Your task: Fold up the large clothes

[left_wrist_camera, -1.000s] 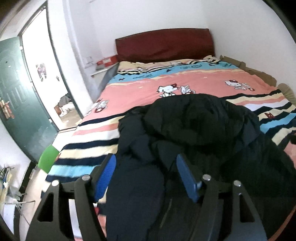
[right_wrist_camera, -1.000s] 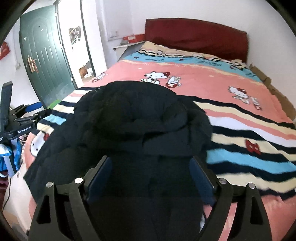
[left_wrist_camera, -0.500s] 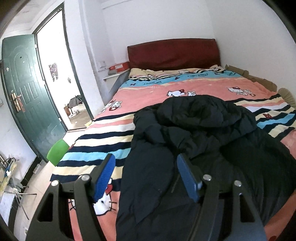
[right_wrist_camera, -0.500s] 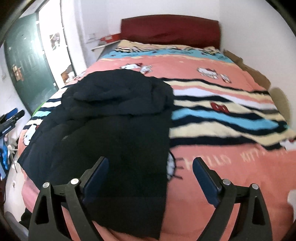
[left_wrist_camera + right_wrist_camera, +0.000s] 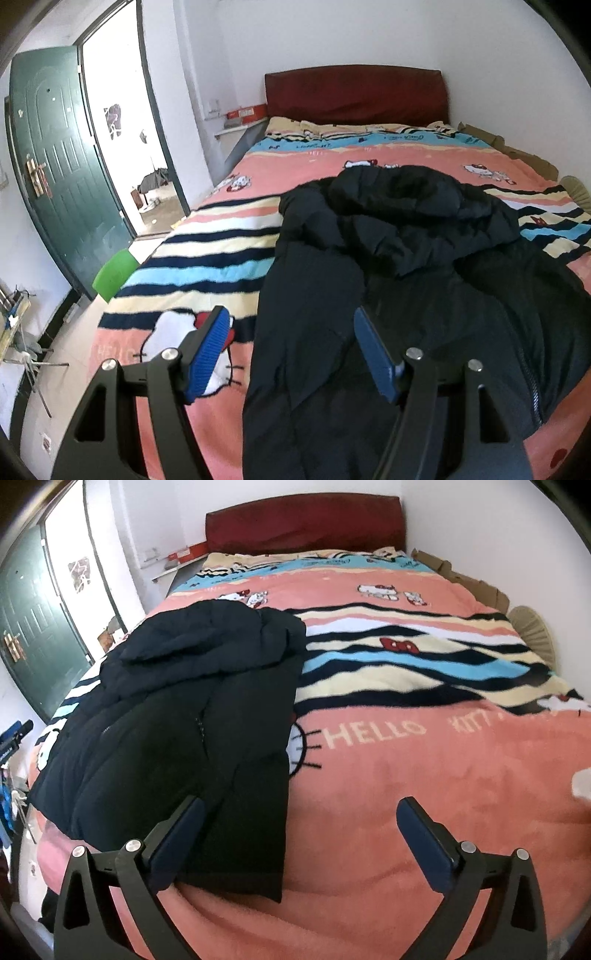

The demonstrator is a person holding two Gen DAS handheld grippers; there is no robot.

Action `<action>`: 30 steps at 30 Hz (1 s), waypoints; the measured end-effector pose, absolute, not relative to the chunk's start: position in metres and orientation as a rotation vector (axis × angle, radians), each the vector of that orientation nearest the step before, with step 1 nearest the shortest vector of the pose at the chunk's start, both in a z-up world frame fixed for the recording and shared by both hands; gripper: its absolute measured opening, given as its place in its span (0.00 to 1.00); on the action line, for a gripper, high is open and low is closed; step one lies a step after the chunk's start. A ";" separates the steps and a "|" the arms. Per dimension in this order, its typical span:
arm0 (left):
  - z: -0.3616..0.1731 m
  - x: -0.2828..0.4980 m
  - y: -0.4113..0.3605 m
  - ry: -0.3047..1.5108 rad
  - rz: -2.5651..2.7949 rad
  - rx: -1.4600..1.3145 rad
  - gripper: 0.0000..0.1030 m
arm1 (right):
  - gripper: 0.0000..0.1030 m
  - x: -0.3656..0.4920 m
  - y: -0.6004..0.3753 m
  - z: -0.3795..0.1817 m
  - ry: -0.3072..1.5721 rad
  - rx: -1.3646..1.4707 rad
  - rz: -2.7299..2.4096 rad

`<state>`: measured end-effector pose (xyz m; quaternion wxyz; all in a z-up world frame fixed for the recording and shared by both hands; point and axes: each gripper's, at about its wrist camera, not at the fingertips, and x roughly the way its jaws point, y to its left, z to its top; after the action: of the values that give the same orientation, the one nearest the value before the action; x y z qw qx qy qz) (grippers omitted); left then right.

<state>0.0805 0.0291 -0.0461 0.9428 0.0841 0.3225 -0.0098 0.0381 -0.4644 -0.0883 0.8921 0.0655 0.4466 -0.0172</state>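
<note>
Black puffer jacket (image 5: 406,295) is laid flat on the bed (image 5: 424,775), hood toward the headboard (image 5: 354,92), hem at the near edge. Left tongs (image 5: 291,354) are held open over the jacket's left edge, nothing gripped. Right tongs (image 5: 299,842) have just been opening and are spread wide over the right hem corner, nothing pinched. Step judged: reach before the first fold; both edges need gripping next.

Left hand-held gripper (image 5: 288,347) — black frame, blue ribbed pads, silver screws

Jacket (image 5: 177,709) lies on bed (image 5: 424,775); headboard (image 5: 306,524) behind.
</note>
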 end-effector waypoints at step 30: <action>-0.159 0.090 0.112 1.046 -0.328 -0.384 0.75 | 1.00 0.052 -0.458 -0.159 1.103 0.336 0.081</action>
<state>0.0899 0.1122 -0.1594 0.8360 -0.1814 0.4941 -0.1549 0.0516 -0.4576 -0.1590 0.8376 0.1586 0.5214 0.0381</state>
